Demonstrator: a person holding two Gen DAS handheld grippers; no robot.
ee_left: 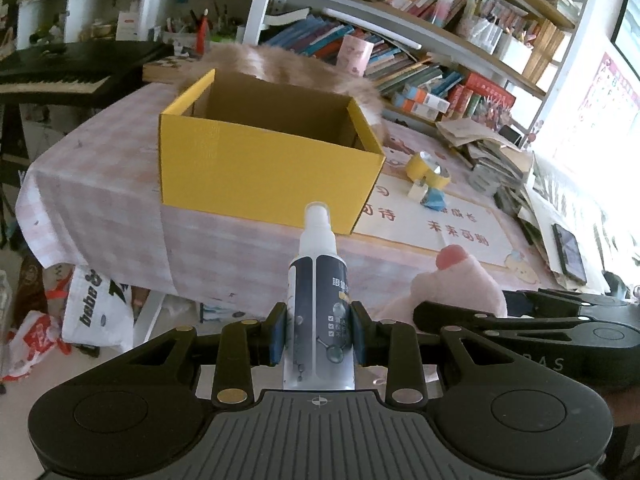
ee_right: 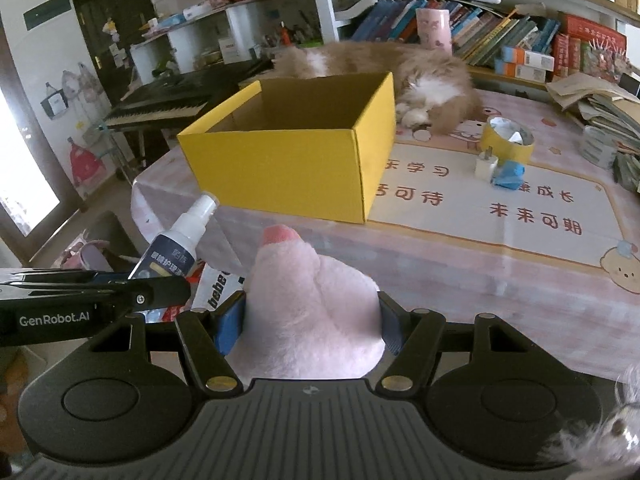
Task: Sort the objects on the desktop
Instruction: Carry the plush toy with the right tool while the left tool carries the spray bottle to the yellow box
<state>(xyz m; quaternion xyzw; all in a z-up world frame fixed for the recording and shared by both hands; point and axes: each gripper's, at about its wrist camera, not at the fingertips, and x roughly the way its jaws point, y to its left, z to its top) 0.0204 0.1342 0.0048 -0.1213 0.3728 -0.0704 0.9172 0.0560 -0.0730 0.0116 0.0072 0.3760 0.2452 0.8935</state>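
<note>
My left gripper (ee_left: pixel 319 330) is shut on a white spray bottle (ee_left: pixel 318 280) with a dark label, nozzle pointing at the open yellow cardboard box (ee_left: pixel 264 168). The same spray bottle (ee_right: pixel 176 240) shows at the left of the right wrist view. My right gripper (ee_right: pixel 312 320) is shut on a pink plush toy (ee_right: pixel 308 304) with a darker pink tip, short of the desk's front edge. The yellow box (ee_right: pixel 288 164) stands on the pink checked tablecloth (ee_right: pixel 460 272); no object shows inside it. Beside it lie a yellow tape roll (ee_right: pixel 507 140), a white plug (ee_right: pixel 486 166) and a crumpled blue thing (ee_right: pixel 509 178).
A fluffy tan and white cat (ee_right: pixel 420 80) lies right behind the box. Stacks of books and papers (ee_right: pixel 604 120) crowd the desk's right side; a phone (ee_left: pixel 570 254) lies at its right edge. A black keyboard (ee_right: pixel 160 108) stands to the left, plastic bags (ee_left: pixel 96 316) lie on the floor.
</note>
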